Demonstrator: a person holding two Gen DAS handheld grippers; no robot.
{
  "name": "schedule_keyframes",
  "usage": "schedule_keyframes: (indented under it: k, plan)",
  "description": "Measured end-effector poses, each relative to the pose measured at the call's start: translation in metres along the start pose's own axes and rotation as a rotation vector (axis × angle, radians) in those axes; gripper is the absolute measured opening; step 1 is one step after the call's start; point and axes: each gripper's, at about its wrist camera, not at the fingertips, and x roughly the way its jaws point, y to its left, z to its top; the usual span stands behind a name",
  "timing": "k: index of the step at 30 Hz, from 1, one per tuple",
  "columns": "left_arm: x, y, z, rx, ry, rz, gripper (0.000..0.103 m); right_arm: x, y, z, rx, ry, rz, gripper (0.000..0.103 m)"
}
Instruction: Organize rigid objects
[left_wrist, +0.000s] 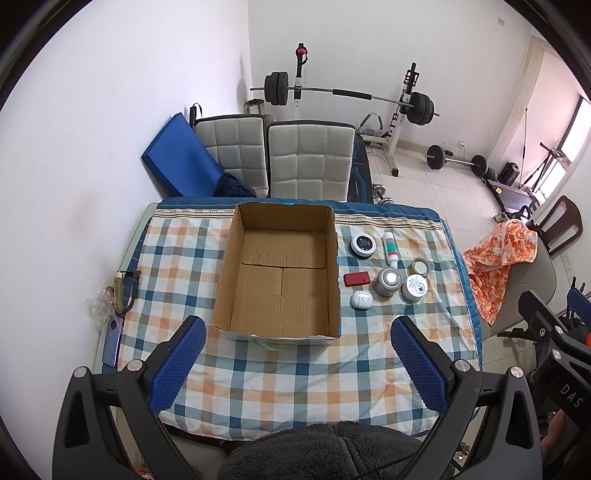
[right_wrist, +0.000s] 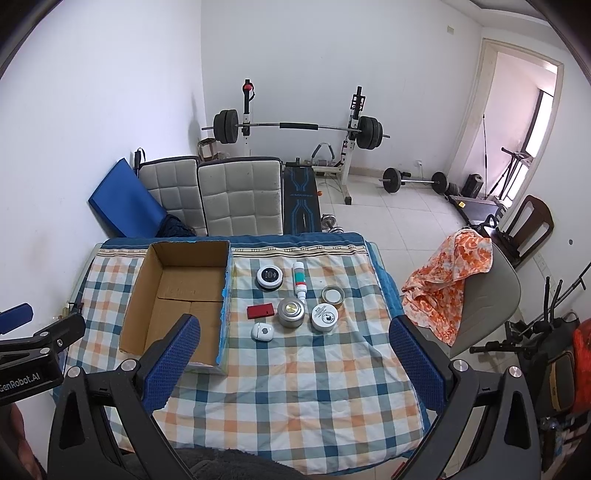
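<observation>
Cardboard box (left_wrist: 280, 273): empty, left of jars (right_wrist: 325, 315) and red case (right_wrist: 260, 311)
Left gripper (left_wrist: 297, 365): fingers apart, holding nothing
Right gripper (right_wrist: 295, 363): fingers apart, holding nothing

Only two texts are reading clearly. In the left wrist view, the letters "DAS" are showing in pale print on the black body of the right gripper (left_wrist: 565, 387), which is sitting well off to the right of the left gripper's fingers. In the right wrist view, "GenRobot.AI" is showing in white on the black body of the left gripper (right_wrist: 26, 373), far out to the left of the right gripper's fingers, its first letter partly cut by the frame edge. The black bench (right_wrist: 300, 199) beyond the table is carrying a line of blue lettering too blurred to read, and the printing on the small containers ahead of the fingers is staying too small to make out
</observation>
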Motion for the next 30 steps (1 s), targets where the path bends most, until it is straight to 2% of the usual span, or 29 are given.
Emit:
schedule_keyframes:
  k: [23, 27, 30]
  plan:
    - [0.003, -0.001, 0.002, -0.002, 0.008, 0.000, 0.103, -0.001, -0.002, 0.000, -0.001, 0.003, 0.000, 0.103]
    - [0.020, 0.006, 0.009, -0.008, 0.028, 0.004, 0.103, 0.004, -0.004, 0.002, 0.011, 0.021, 0.003, 0.103]
    - [0.045, 0.019, 0.013, -0.025, 0.048, 0.016, 0.103, 0.026, -0.002, 0.005, 0.025, 0.053, 0.001, 0.103]
